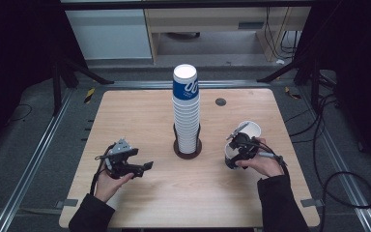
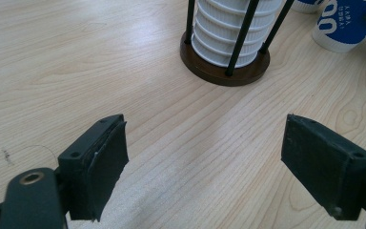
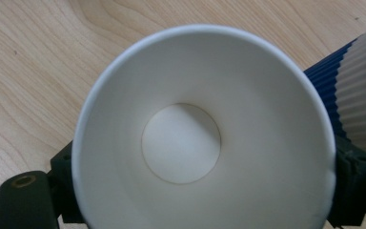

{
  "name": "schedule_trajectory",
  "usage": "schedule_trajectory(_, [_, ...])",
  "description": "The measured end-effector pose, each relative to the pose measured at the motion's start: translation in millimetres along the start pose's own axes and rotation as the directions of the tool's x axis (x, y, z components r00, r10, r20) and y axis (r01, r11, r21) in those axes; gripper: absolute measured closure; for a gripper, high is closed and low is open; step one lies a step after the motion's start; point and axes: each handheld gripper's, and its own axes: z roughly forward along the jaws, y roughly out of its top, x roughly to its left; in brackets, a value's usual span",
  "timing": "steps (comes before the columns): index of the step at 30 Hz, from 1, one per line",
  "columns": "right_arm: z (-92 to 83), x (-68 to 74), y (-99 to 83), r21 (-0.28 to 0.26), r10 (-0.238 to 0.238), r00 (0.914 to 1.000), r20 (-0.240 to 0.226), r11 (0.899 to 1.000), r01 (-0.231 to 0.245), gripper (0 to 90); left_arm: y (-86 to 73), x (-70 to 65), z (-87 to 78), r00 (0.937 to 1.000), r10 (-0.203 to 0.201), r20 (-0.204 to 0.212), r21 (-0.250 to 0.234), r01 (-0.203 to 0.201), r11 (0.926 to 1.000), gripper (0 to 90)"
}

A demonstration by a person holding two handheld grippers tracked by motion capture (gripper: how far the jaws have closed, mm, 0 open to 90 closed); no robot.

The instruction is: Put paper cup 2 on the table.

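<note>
Two white paper cups with blue ribbed sleeves at right side of light wooden table; nearer paper cup upright between jaws of right gripper, pads at its sides, contact not clear, so grip cannot be told; second cup just behind, touching or nearly; tall stack of matching cups in dark round rod holder at table centre; left gripper at left, jaws wide open over bare wood.
</note>
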Motion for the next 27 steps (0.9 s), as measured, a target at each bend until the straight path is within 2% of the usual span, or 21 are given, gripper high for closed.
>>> schedule_trajectory(7, [-0.4, 0.8, -3.6, -0.055, -0.011, 0.9999, -0.009, 0.998, 0.01, 7.5, -0.3, -0.1, -0.1, 1.0, -0.003, 0.002, -0.004, 0.003, 1.0, 15.1])
schedule_trajectory(15, [-19.0, 3.2, -15.7, -0.159, 0.013, 0.9999, -0.009, 0.987, -0.014, 4.4, -0.3, 1.0, -1.4, 1.0, -0.005, 0.001, -0.008, 0.005, 1.0, 15.1])
schedule_trajectory(20, [-27.7, 6.8, -25.5, -0.187, 0.014, 0.9998, 0.011, 0.982, -0.011, 4.0, -0.7, 2.0, -2.2, 1.0, -0.006, -0.004, -0.009, 0.006, 0.9999, 15.0])
schedule_trajectory(27, [-35.4, 8.0, -44.4, -0.214, 0.046, 0.9985, 0.028, 0.976, -0.039, 3.0, -2.3, 4.6, -2.1, 0.9998, -0.007, -0.017, 0.002, 0.007, 1.0, 14.6])
